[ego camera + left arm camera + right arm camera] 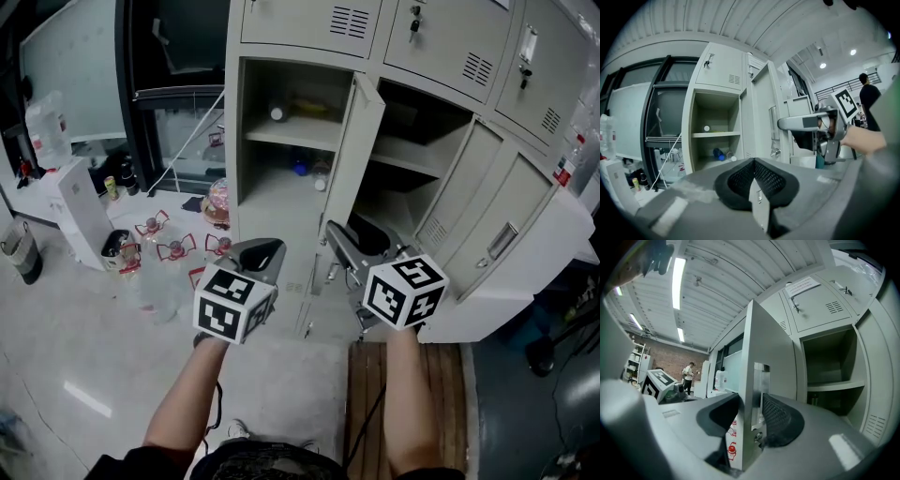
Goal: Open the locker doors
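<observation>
The grey lockers [309, 28] stand ahead of me. The middle locker door [361, 155] is swung out toward me and shows edge-on. My right gripper [335, 239] is shut on that door [768, 348] at its handle plate, one pad on each face. From the left gripper view, the right gripper [780, 123] reaches across to the door [759, 108]. My left gripper [265, 253] hangs in the air left of the door, apart from it. Its pads [740, 180] meet, with nothing between them. Its marker cube [658, 379] shows in the right gripper view.
Two more open doors [506, 234] stand at the right. Small bottles [300, 169] lie in the open left compartment. Bottles and red-capped items [155, 230] and a white box [80, 216] crowd the floor at left. A wooden board [403, 403] lies underfoot. A person [868, 91] stands far off.
</observation>
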The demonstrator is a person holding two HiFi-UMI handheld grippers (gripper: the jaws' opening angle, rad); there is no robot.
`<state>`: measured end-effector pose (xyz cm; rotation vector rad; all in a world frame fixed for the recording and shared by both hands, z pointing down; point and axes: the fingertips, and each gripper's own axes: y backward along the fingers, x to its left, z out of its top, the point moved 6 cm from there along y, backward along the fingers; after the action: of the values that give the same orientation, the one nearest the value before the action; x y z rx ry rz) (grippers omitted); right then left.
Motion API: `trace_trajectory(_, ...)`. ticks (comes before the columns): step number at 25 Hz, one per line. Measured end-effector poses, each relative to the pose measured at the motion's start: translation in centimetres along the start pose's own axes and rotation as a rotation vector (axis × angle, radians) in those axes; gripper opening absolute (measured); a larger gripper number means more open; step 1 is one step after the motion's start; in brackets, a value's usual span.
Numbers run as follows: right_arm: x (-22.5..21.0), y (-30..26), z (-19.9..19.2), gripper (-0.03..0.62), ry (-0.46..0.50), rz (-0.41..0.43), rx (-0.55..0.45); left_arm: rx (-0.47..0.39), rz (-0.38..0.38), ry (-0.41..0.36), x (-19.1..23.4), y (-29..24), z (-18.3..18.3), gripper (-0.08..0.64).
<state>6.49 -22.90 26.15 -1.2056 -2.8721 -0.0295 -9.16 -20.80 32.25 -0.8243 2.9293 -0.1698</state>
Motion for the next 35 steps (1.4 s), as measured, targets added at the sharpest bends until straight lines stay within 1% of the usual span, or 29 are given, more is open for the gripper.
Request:
trace_trajectory(4, -1.1, 1.1, 0.0, 0.164, -0.003, -0.002, -0.003, 0.012, -0.008, -0.007, -1.4, -0.9, 0.1, 0.002)
trace_trajectory(7, -2.0, 2.2, 0.0, 0.156, -0.003, -0.021, -0.008, 0.011, -0.018, -0.012, -2.4, -1.9, 0.0, 0.002)
trace_trajectory(10, -2.9, 3.3, -0.1, 0.144, -0.013, -0.048, -0.015, 0.019, -0.041, -0.005, -3.4, -2.5, 0.2, 0.002)
trace_trajectory(14, -4.4, 4.6, -0.1, 0.129, -0.028, -0.081, -0.019, 0.019, -0.062, -0.019, -4.6, -3.4, 0.7, 0.002)
trace_trajectory(19, -6.4, 6.1, -0.2, 0.104, -0.035, -0.154, -0.01, 0.015, -0.09, -0.021, -5.7, -4.4, 0.8, 0.002)
trace_trajectory(21, -6.9, 6.4, -0.2, 0.1, -0.035, -0.171, -0.004, 0.017, -0.097, -0.019, -6.0, -4.7, 0.6, 0.002)
trace_trajectory(29, -7.7, 7.1, -0.2, 0.092, -0.039, -0.232, -0.006, 0.006, -0.109, -0.017, -6.1, -5.0, 0.6, 0.002)
trace_trajectory(35, -7.1, 7.0, -0.1, 0.092, -0.022, -0.256, -0.006, 0.022, -0.123, -0.017, -6.2, -4.7, 0.5, 0.002)
